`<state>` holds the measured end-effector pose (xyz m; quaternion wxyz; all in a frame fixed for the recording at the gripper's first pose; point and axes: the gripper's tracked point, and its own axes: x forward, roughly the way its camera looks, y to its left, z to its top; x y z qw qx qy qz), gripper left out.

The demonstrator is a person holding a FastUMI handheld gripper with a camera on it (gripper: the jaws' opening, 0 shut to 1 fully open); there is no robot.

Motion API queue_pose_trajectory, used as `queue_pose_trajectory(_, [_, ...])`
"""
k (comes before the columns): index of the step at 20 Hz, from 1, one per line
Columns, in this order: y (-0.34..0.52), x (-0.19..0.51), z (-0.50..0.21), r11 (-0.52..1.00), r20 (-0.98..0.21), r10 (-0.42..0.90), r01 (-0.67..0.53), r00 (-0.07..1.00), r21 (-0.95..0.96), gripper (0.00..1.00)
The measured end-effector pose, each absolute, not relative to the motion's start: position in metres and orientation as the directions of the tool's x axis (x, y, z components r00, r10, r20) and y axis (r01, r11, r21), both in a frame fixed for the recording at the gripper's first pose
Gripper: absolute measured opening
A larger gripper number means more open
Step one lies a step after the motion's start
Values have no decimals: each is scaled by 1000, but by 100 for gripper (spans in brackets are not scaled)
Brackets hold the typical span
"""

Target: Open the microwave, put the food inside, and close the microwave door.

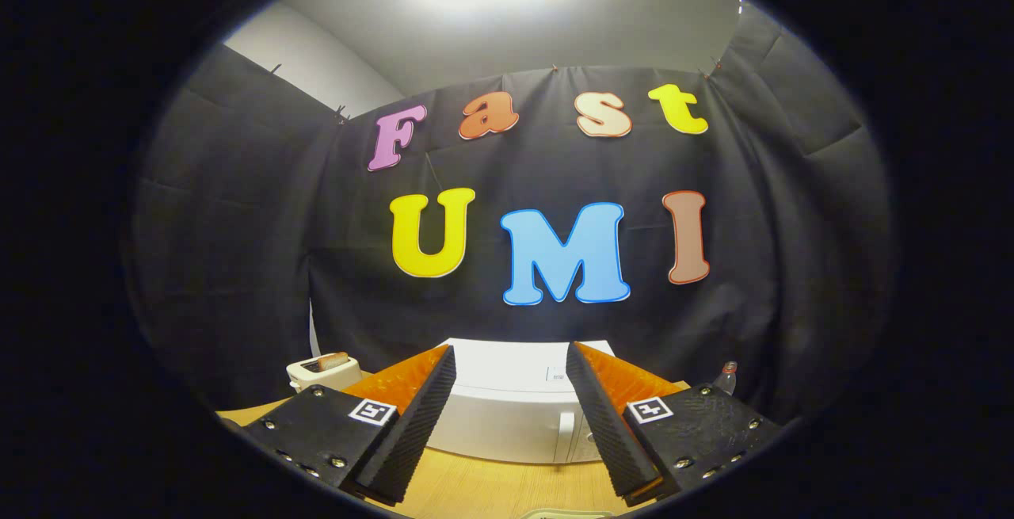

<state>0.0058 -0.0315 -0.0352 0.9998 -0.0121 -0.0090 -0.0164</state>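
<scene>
The claw [511, 360] is hovering with its two fingers spread wide apart and nothing between them, looking out low over the wooden surface [491, 487]. Straight ahead, framed in the gap between the fingers, the white microwave [507, 416] is standing on that surface with its door shut; a pale vertical handle [566, 436] is showing on its front, closer to the right finger than to the left. Beyond the left finger, off to the side of the microwave, a small white toaster [321, 374] is sitting with a slice of toast [326, 361] poking out of its top, which is probably the food to be loaded, though that is a judgement. Past the right finger, the top of a bottle [727, 376] is peeking up near the booth's cloth wall. The task is looking barely begun, with the door still to be opened. The main risk from here is missing the narrow handle: coming in off-centre, the fingers could be closing on the flat door face and slipping, or shoving the light microwave backwards across the smooth surface rather than swinging the door. Pulling at an angle could also be dragging the whole appliance forward.
</scene>
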Motion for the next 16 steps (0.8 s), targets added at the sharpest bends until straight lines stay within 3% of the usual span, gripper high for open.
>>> queue_pose_trajectory(16, [-95, 75, -187, 986, -104, -147, 137, 984, -90, 90])
